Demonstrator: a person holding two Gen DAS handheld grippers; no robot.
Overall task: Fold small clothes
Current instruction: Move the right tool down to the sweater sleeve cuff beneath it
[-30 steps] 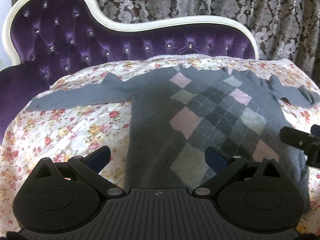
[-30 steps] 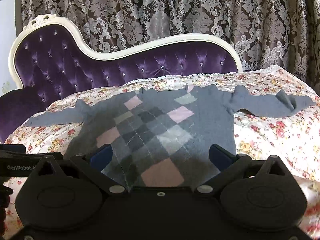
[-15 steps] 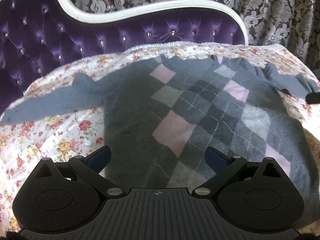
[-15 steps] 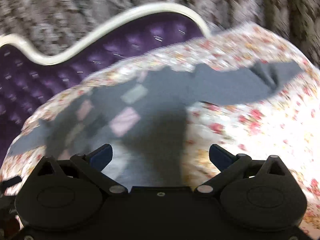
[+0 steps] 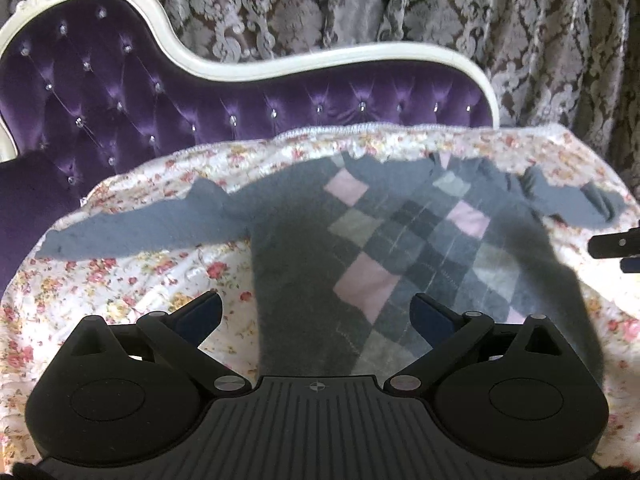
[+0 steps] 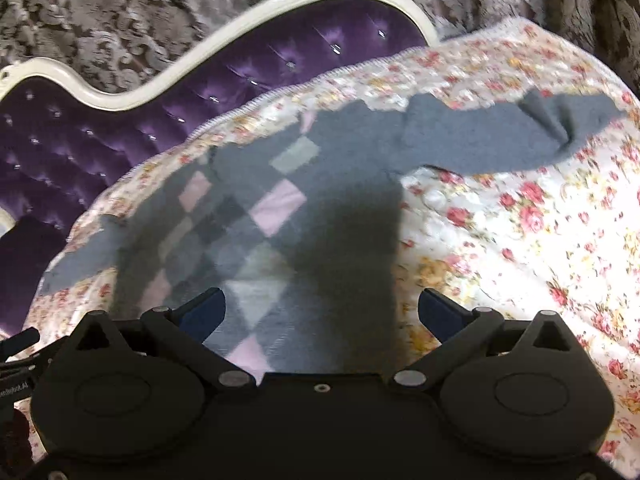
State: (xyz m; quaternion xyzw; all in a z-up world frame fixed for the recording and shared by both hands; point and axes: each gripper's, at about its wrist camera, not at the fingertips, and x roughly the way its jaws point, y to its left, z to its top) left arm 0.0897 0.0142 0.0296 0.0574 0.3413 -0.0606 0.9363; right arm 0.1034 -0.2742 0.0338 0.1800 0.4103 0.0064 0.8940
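Note:
A small grey sweater [image 5: 320, 248] with a pink and grey argyle front lies flat on a floral cover, both sleeves spread out. Its left sleeve [image 5: 140, 228] reaches left; its right sleeve [image 6: 500, 140] reaches right with a folded cuff. My left gripper [image 5: 316, 316] is open and empty above the sweater's lower left hem. My right gripper [image 6: 320, 312] is open and empty above the lower right part of the sweater [image 6: 320, 216]. The right gripper also shows at the right edge of the left wrist view [image 5: 618, 244].
The floral cover [image 5: 120, 288] drapes a purple tufted sofa with a white frame [image 5: 280, 68]. A patterned curtain [image 5: 520, 20] hangs behind. The cover shows bare to the right of the sweater [image 6: 540, 248].
The right gripper swung right and tilted, so the right sleeve and bare cover now fill its view. The left gripper dipped toward the sweater, then drew back and shifted left.

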